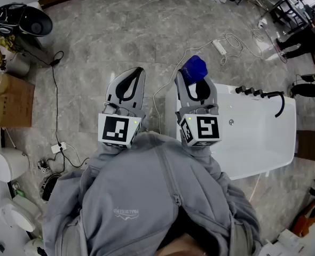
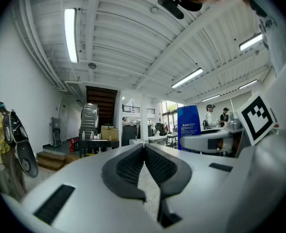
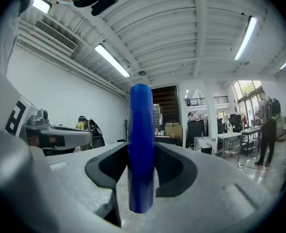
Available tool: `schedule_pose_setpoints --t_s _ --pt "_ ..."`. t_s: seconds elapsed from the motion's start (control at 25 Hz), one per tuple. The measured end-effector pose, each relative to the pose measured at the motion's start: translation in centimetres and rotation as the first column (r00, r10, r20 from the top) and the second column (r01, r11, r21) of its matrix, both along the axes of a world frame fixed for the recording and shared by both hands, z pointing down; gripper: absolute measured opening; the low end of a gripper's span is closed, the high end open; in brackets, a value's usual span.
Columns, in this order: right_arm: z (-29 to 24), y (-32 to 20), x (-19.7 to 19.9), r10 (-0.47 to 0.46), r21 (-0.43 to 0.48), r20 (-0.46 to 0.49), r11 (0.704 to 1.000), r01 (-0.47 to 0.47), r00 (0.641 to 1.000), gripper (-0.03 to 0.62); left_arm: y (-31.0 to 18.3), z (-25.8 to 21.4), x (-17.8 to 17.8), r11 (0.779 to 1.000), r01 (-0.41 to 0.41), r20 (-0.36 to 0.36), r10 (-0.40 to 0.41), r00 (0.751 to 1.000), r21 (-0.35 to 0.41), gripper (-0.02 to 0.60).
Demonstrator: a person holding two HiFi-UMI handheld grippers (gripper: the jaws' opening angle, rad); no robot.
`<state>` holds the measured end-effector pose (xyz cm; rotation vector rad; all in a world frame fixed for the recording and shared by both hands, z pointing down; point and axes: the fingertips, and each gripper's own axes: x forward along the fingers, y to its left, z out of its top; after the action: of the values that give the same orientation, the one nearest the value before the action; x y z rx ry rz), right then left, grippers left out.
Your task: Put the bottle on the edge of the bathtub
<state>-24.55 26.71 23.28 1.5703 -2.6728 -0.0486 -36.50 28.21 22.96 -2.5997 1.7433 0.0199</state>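
Blue bottle – white print is seen on its label in the left gripper view, too small to be read. No brand can be made out. A small pale print on the chest of the grey hoodie is also unreadable. Black-and-white square markers are carried on both gripper cubes.

Right gripper: jaws are held fairly wide and clamped on the bottle, with a dark pad pressed against each side of its body. The bottle stands upright between them, its top well above the jaw tips.

Left gripper: jaws are closed together tip to tip, and nothing is held or touched.

The bottle is carried in the air – in the head view it is seen at the left end of the white bathtub, by that end's far corner, not set on the rim.
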Motion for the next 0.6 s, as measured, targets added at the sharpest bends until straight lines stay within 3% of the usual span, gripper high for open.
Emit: schedule_pose_setpoints --t_s 0.6 --pt "-0.1 -1.3 -2.4 0.045 0.003 0.032 0.999 -0.045 0.998 0.163 -1.5 1.1 -2.9 0.999 -0.042 -0.013 0.042 0.999 0.000 0.011"
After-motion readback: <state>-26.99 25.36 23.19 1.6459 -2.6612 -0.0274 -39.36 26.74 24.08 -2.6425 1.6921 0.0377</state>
